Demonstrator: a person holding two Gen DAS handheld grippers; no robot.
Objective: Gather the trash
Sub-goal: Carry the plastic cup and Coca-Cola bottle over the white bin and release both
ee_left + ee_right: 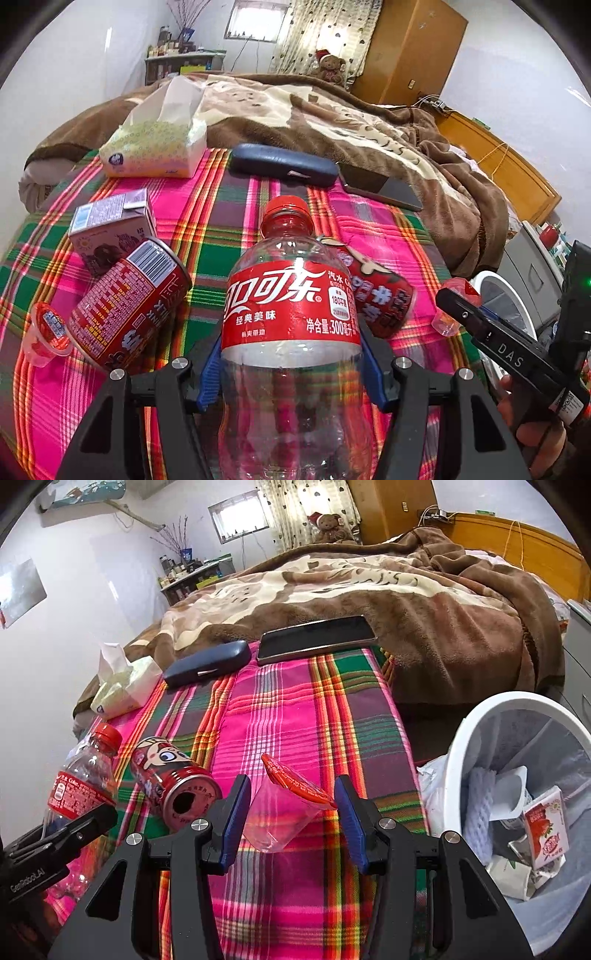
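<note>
My left gripper (291, 373) is shut on an empty Coca-Cola bottle (291, 314) with a red cap, held over the plaid cloth; the bottle also shows at the left of the right wrist view (79, 779). My right gripper (291, 812) is open around a clear jelly cup (284, 808) with a peeled red lid, and its blue pads do not touch the cup. A red can (129, 299) lies at left, another red can (380, 291) at right, also seen in the right wrist view (173, 779). A small jelly cup (46, 332) and a milk carton (110, 225) lie at left.
A white trash bin (517, 716) with several cartons inside stands right of the table. A tissue pack (155, 144), a dark glasses case (284, 164) and a phone (314, 637) lie at the far edge of the plaid cloth (288, 709). A bed with a brown blanket (369, 587) is behind.
</note>
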